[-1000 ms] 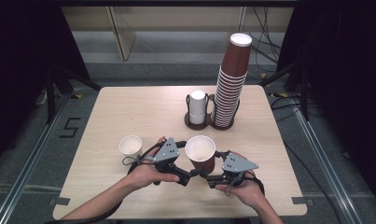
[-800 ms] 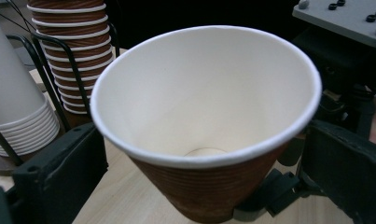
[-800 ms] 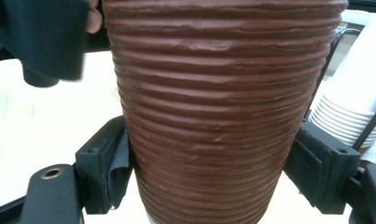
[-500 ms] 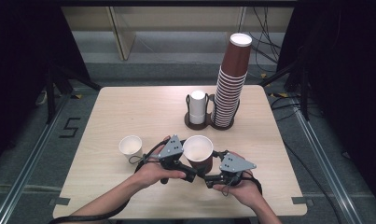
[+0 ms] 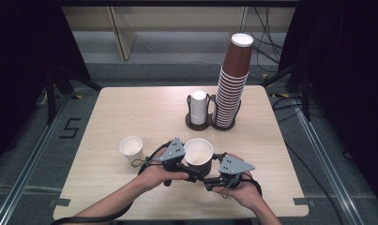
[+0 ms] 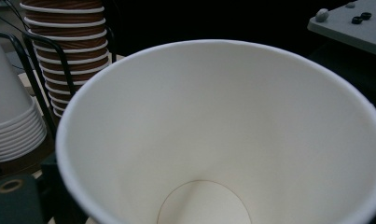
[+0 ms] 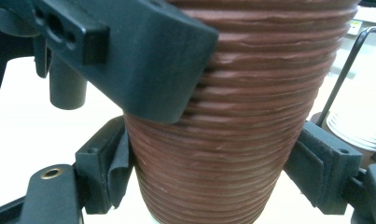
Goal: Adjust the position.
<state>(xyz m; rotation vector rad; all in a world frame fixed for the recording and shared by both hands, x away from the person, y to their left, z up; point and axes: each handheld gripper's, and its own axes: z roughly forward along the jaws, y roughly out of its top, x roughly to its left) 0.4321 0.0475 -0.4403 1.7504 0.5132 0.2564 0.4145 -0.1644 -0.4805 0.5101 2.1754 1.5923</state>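
Brown ribbed paper cup, white inside, upright, seemingly empty, near table's front.

At your twelve o'clock stands the black wire cup holder — a short stack of white cups beside a tall stack of brown cups. A lone white cup sits at ten o'clock on the wooden table.
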